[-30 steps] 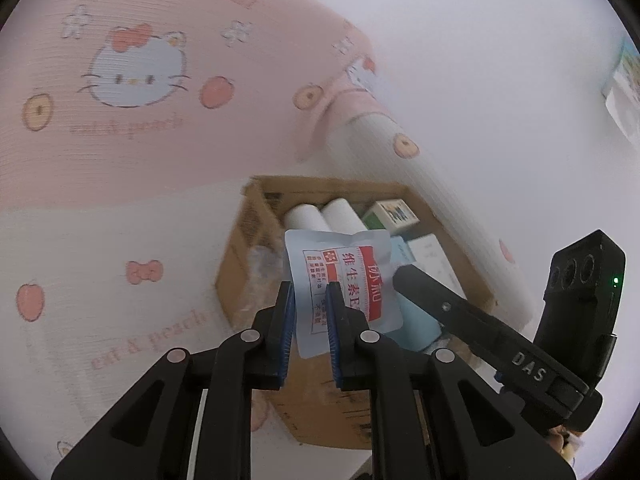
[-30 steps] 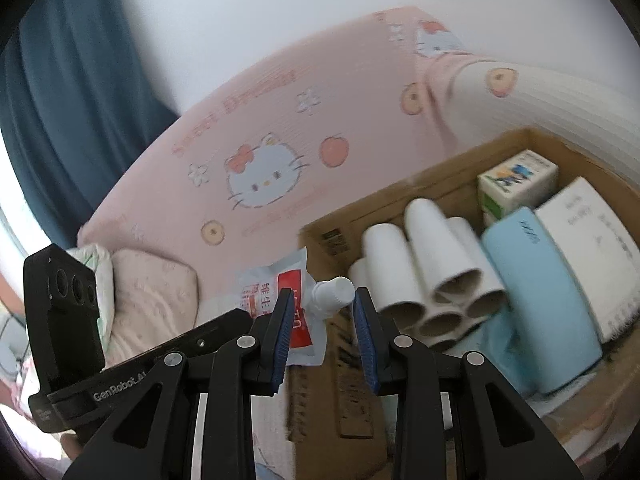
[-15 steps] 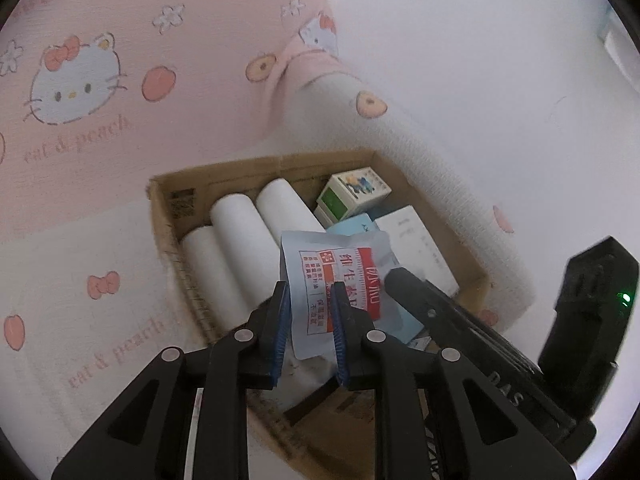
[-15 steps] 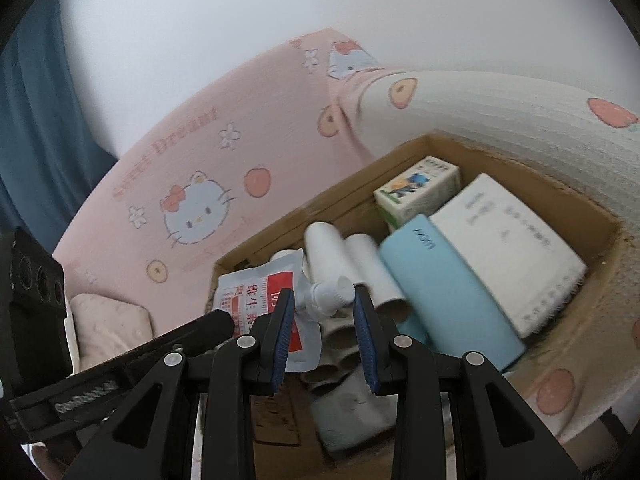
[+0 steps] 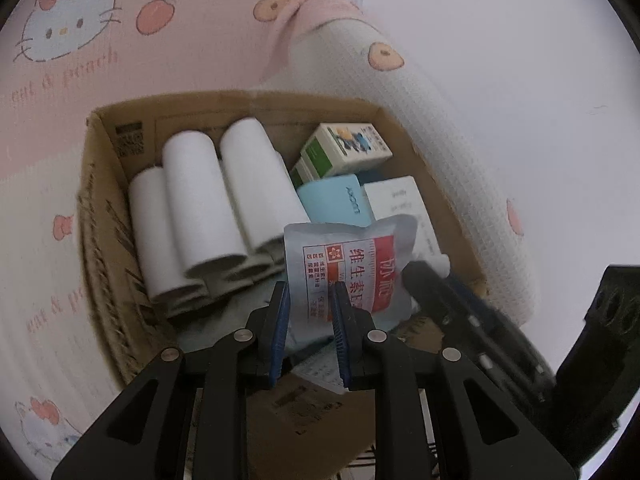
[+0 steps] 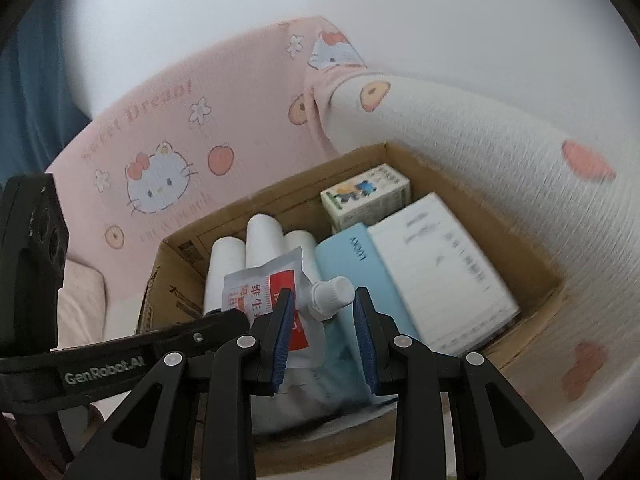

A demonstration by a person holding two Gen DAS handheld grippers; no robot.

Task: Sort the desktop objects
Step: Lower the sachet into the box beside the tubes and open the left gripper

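The left gripper (image 5: pixel 308 312) has the pouch's (image 5: pixel 348 268) bottom edge between its blue pads; its jaws have just been opening a little, though the pouch has not dropped out of them. The right gripper (image 6: pixel 322 312) stands narrowly parted about the pouch's white cap (image 6: pixel 334 294), and whether its pads press on the cap I cannot tell. Carried at both ends like this, the soft pouch is likely kept from flopping or swinging. It hangs over the near part of the box (image 5: pixel 100 240), above the open ends of the white rolls (image 5: pixel 208 216), which lie bundled along the box's left side. To the right sit a blue case (image 6: pixel 360 272) and a white booklet (image 6: pixel 440 264) side by side, with a small green carton (image 6: pixel 366 194) in the far corner. The box rests on pink printed bedding (image 6: pixel 168 128). Judging by this, the pouch is about to be let go into the box.
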